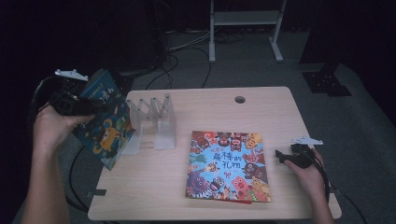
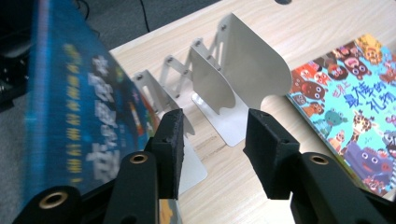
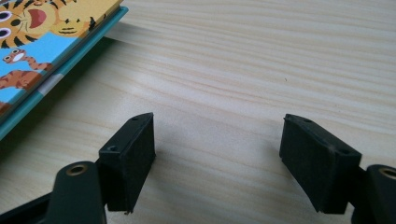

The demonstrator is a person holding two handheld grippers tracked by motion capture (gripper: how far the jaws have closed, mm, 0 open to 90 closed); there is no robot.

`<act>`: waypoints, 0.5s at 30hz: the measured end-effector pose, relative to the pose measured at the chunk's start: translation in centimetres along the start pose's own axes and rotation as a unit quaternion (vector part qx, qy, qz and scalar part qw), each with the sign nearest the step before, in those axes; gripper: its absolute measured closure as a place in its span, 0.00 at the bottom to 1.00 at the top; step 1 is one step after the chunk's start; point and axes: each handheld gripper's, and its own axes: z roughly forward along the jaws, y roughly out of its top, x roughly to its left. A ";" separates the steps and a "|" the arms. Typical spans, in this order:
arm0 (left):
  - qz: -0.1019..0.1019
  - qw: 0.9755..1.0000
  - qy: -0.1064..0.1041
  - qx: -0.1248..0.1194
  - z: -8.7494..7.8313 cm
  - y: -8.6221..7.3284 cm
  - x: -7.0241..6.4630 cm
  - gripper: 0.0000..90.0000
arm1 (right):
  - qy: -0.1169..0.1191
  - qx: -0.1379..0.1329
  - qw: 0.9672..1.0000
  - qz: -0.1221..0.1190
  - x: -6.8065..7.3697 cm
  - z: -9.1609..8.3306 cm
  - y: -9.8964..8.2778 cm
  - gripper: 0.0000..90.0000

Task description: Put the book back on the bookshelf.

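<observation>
The left tool [image 2: 212, 140] stands with its jaws apart, nothing pressed between them; the blue picture book [image 1: 105, 122] stands tilted just beside it at the counter's [image 1: 154, 186] left edge, against the white accordion rack [image 1: 152, 119], whose slots are empty. The book looks thin, stiff and slick, so it is best pinched near the spine. The right tool [image 3: 217, 158] rests open, holding nothing, near the flat book [image 1: 227, 165].

We're looking at a dim lab or studio — black-draped surround, cables [image 1: 184, 46] snaking over grey floor, a metal stand [image 1: 245, 28] behind one pale table [image 1: 261, 107].
</observation>
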 end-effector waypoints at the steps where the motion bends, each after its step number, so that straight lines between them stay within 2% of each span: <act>1: 0.004 1.000 -0.002 0.002 0.3 -0.3 -0.3 0.59 | 0.000 0.000 1.000 0.000 0.0 0.0 0.0 0.29; 5: 0.019 1.000 -0.014 0.001 1.6 -1.3 -1.7 0.53 | -0.001 -0.001 1.000 0.000 0.0 0.0 0.0 0.29; 9: 0.020 0.999 -0.028 -0.008 2.9 -2.3 -3.1 0.47 | -0.001 -0.001 1.000 0.000 0.0 0.0 0.0 0.29; 11: 0.020 0.999 -0.040 -0.005 3.7 -2.7 -3.8 0.45 | 0.000 -0.001 1.000 0.000 0.0 0.0 0.0 0.29; 15: 0.021 0.999 -0.050 -0.001 5.3 -3.4 -5.4 0.42 | 0.000 -0.001 1.000 0.000 0.0 0.0 0.0 0.29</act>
